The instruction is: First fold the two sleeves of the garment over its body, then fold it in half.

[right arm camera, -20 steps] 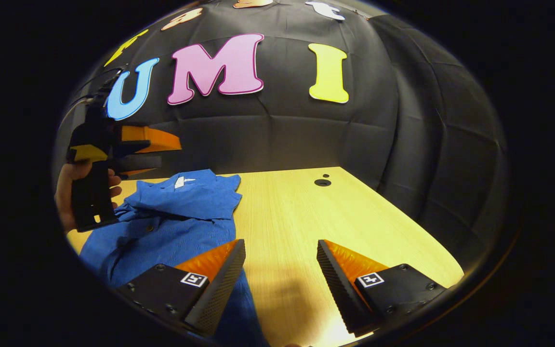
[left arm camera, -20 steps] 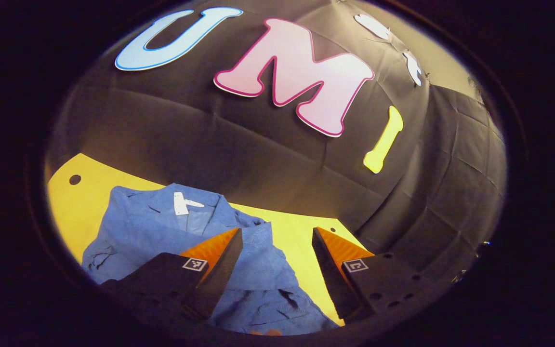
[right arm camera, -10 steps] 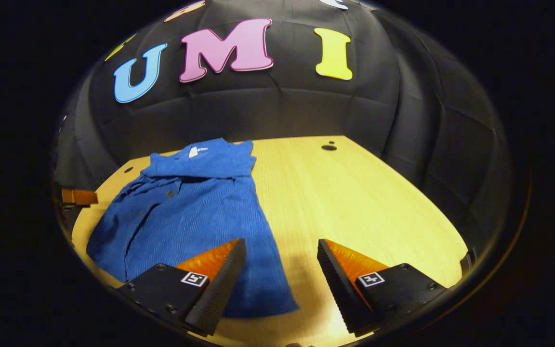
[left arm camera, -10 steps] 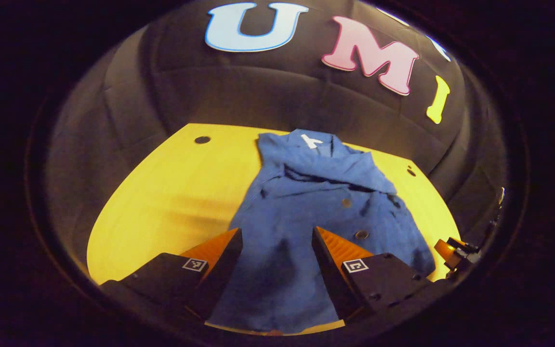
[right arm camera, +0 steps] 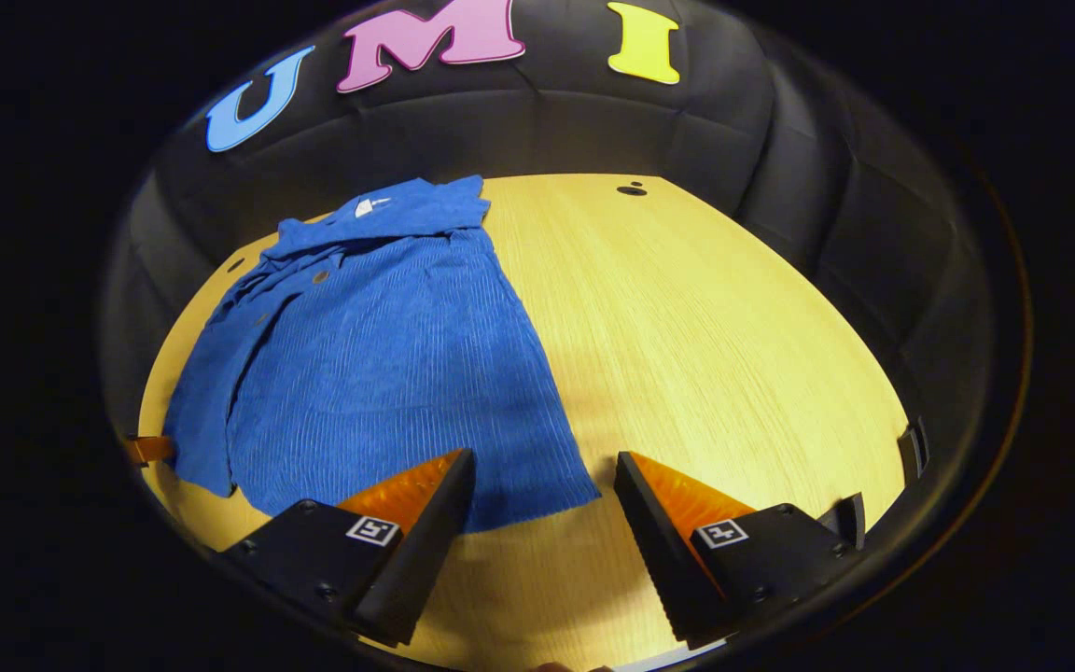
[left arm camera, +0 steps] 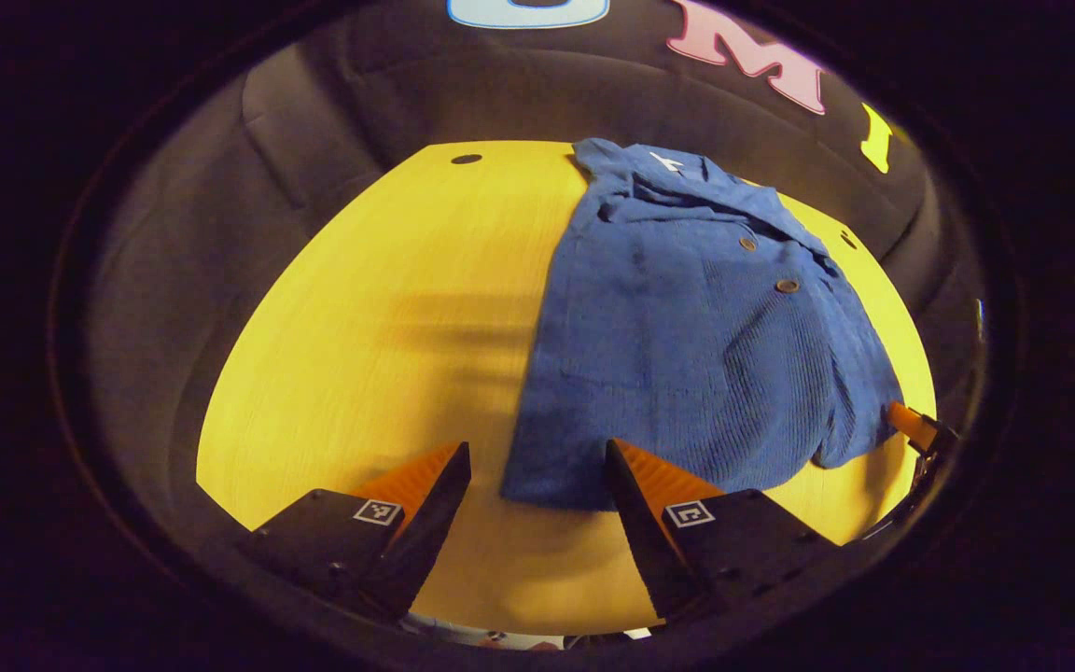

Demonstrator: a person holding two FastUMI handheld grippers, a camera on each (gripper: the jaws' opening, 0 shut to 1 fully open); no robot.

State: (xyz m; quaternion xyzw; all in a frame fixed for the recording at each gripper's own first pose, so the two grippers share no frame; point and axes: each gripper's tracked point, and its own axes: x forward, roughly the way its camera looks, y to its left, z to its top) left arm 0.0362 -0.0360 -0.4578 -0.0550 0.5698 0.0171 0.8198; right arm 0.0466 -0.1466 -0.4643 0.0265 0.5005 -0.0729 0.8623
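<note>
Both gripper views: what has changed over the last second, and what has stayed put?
Both hand-held grippers pulled back toward the near edge of the table. The left hand-held gripper drew away from the collar end of the shirt toward its hem; the right hand-held gripper backed off too. Neither took hold of anything. Both stayed open, and the shirt lay unmoved, sleeves already folded in.

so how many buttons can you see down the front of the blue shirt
2. In the left gripper view one button sits just below the collar and a second a little lower along the placket of the blue shirt. More may be hidden under folds.
</note>
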